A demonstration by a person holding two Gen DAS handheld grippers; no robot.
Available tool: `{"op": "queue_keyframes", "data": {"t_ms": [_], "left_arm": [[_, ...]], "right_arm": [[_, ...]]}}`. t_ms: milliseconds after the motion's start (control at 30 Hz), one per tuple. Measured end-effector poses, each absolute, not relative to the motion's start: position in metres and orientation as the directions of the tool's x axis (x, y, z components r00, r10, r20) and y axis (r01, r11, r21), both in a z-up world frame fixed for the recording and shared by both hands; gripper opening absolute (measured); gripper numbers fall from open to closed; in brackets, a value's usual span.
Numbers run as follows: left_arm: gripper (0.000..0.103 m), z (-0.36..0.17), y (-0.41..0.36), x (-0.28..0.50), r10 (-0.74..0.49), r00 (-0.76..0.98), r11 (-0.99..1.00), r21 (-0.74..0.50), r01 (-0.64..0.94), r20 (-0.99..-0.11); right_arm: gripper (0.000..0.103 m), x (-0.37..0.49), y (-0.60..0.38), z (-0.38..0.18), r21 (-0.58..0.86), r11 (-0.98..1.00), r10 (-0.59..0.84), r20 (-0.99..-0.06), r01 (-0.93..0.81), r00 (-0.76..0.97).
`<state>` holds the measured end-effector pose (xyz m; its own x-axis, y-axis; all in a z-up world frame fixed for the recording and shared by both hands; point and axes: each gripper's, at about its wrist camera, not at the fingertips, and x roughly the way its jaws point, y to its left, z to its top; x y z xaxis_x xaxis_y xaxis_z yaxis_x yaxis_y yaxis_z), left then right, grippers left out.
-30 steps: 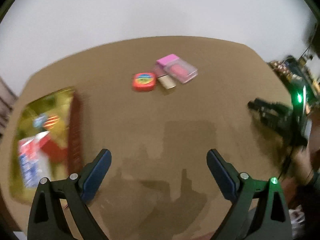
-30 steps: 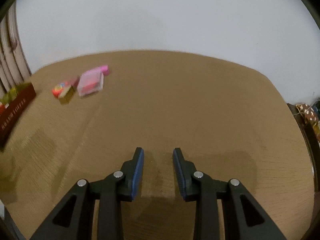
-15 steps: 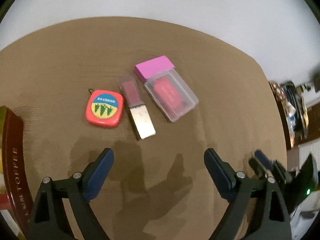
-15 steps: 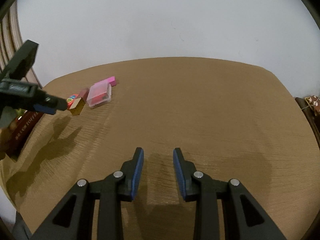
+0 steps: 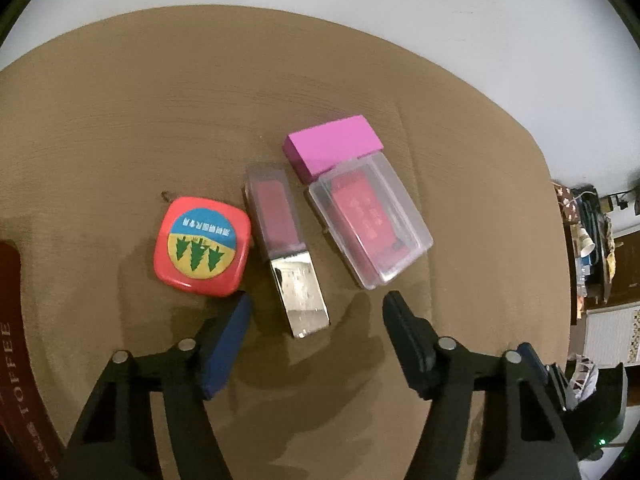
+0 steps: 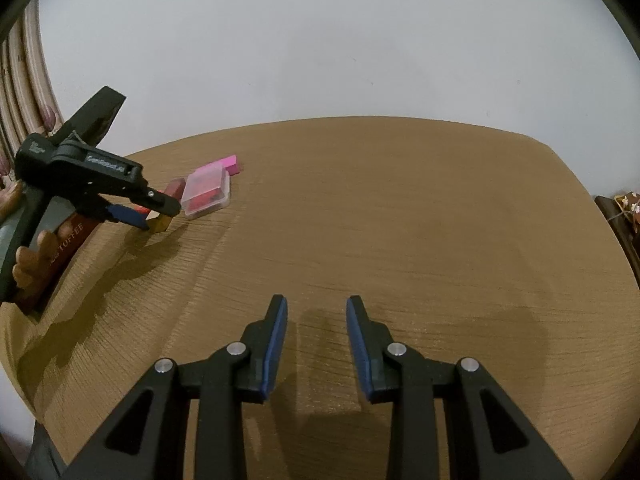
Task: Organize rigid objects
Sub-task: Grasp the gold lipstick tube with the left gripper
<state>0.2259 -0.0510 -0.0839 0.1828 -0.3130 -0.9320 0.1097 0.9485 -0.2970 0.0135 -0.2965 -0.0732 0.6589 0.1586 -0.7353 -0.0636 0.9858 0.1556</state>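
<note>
Spread wide, my left gripper is hovering with its jaws straddling the near, mirrored end of the lipstick, whose long axis is running straight ahead between them. I am crowding the tape measure at the left jaw and the clear case at the right. My right gripper, part-open and empty, is idling well apart.
</note>
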Motion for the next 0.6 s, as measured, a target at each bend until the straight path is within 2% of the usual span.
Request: {"op": "queue_keyframes", "data": {"t_ms": [167,233,267,300,600], "left_arm": [[0.046,-0.084,-0.055,0.233,-0.289,0.199,0.956,-0.272,0.109,-0.936],[0.035,-0.084,-0.056,0.235,-0.274,0.211,0.961,-0.260,0.094,-0.938],[0.021,-0.085,-0.058,0.236,-0.257,0.216,0.966,-0.244,0.085,-0.942],[0.017,-0.085,-0.059,0.237,-0.252,0.218,0.967,-0.239,0.083,-0.943],[0.017,-0.071,-0.069,0.201,-0.234,0.258,0.971,-0.209,0.118,-0.938]], "right_arm": [[0.031,0.014,-0.297,-0.073,0.154,0.986,0.155,-0.739,-0.059,0.656],[0.031,0.014,-0.296,-0.074,0.154,0.986,0.153,-0.740,-0.057,0.654],[0.031,0.014,-0.296,-0.074,0.154,0.987,0.153,-0.741,-0.056,0.654],[0.031,0.014,-0.296,-0.074,0.154,0.987,0.152,-0.742,-0.055,0.653],[0.031,0.018,-0.294,-0.075,0.145,0.989,0.135,-0.753,-0.038,0.644]]}}
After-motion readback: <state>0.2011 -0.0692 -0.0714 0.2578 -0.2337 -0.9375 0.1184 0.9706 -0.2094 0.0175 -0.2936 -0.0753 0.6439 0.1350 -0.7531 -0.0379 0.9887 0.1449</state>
